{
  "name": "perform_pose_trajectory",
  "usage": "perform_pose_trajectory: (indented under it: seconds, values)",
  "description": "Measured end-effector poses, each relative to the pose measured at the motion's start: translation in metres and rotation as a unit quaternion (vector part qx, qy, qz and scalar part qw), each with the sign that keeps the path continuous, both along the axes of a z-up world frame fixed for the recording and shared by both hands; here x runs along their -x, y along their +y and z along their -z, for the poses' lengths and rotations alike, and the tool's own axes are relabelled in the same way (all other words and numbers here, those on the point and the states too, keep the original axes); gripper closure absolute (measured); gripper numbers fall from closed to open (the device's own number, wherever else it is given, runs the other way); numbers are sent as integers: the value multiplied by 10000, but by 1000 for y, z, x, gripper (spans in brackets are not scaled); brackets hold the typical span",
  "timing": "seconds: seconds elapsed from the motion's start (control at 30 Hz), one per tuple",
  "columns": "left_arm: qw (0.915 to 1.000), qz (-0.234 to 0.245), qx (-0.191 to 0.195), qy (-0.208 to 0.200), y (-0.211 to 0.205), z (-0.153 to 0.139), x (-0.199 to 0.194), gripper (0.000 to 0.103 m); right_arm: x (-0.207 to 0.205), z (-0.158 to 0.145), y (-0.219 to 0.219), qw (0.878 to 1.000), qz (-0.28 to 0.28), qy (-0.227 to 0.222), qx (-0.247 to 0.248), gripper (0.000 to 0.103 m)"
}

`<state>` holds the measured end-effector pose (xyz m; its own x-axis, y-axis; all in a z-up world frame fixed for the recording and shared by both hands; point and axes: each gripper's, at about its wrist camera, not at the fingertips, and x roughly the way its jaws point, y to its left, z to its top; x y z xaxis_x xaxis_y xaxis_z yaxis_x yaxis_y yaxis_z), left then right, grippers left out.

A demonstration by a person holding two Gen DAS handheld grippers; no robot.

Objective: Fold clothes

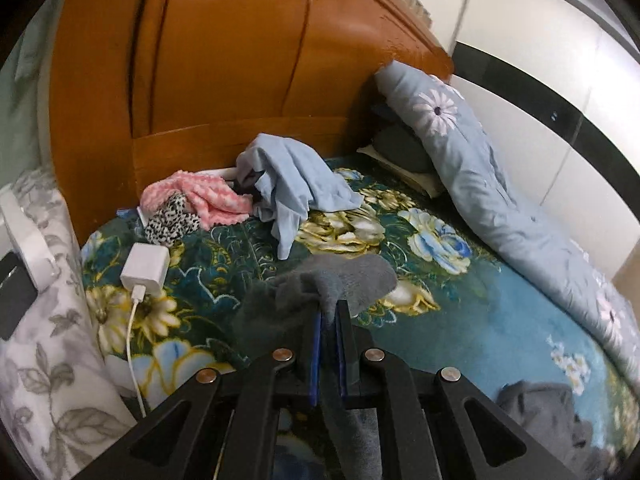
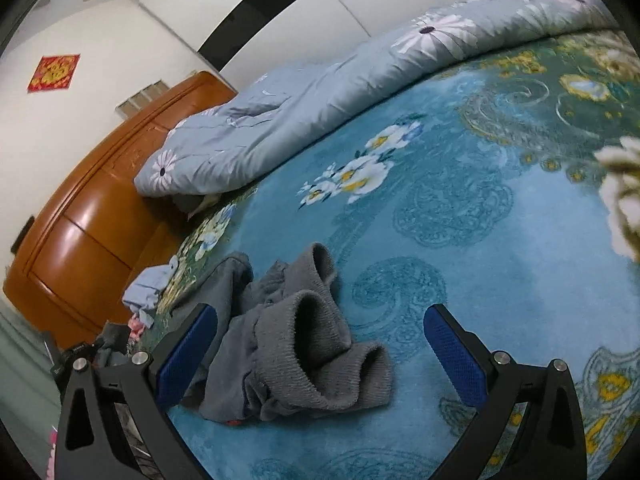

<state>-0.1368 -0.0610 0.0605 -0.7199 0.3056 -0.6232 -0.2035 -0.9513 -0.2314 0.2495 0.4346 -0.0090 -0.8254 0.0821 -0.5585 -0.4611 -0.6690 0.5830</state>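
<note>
Our left gripper (image 1: 329, 312) has its fingers pinching a fold of the grey garment (image 1: 320, 284), lifted over the bed (image 1: 460, 320). Our right gripper (image 2: 320, 344) has its fingers spread wide, with the grey clothes (image 2: 296, 344) crumpled between them.

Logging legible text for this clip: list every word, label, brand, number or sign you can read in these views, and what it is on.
No text can be read in either view.
Red and gold square decoration on the wall: bears a gold design, too blurred to read as characters.
White charger on the bedspread: no marking shows.
Grey garment: no label shows.
</note>
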Motion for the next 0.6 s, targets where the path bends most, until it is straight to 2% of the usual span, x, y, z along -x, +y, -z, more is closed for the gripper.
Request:
perform_pose_trajectory:
  seconds: [0.1, 0.13, 0.17, 0.2, 0.23, 0.27, 0.3, 0.37, 0.47, 0.6]
  values:
    - [9998, 140, 127, 28, -4, -2, -1, 93, 7, -5, 0, 9995, -158, -65, -260, 0]
    - [9997, 225, 113, 11, -5, -3, -2, 88, 10, -4, 0, 9994, -250, -9, -221, 0]
    - [9994, 319, 99, -6, -6, -4, -6, 77, 14, -1, -1, 9993, -356, 33, -122, 0]
    - [9991, 412, 85, -22, -7, -6, -10, 71, 18, 4, -1, 9989, -463, 63, -9, 0]
    - [9986, 512, 107, 32, -6, -8, -17, 59, 23, 9, -4, 9983, -571, -1, 71, 0]
    - [9978, 619, 173, 173, -3, -10, -28, 52, 28, 14, -7, 9975, -679, -107, 135, 0]
    - [9966, 725, 238, 314, 1, -12, -38, 50, 34, 20, -9, 9965, -787, -213, 199, 0]
    - [9931, 937, 369, 596, 8, -17, -59, 44, 37, 19, -18, 9958, -809, -421, -54, 0]
    - [9822, 1706, 300, 729, 37, -13, -83, 37, 37, 11, -28, 9943, -911, -449, -325, 0]
    - [9612, 2711, 216, 463, 102, 9, -93, 37, 26, 0, -38, 9949, -876, -328, -370, 0]
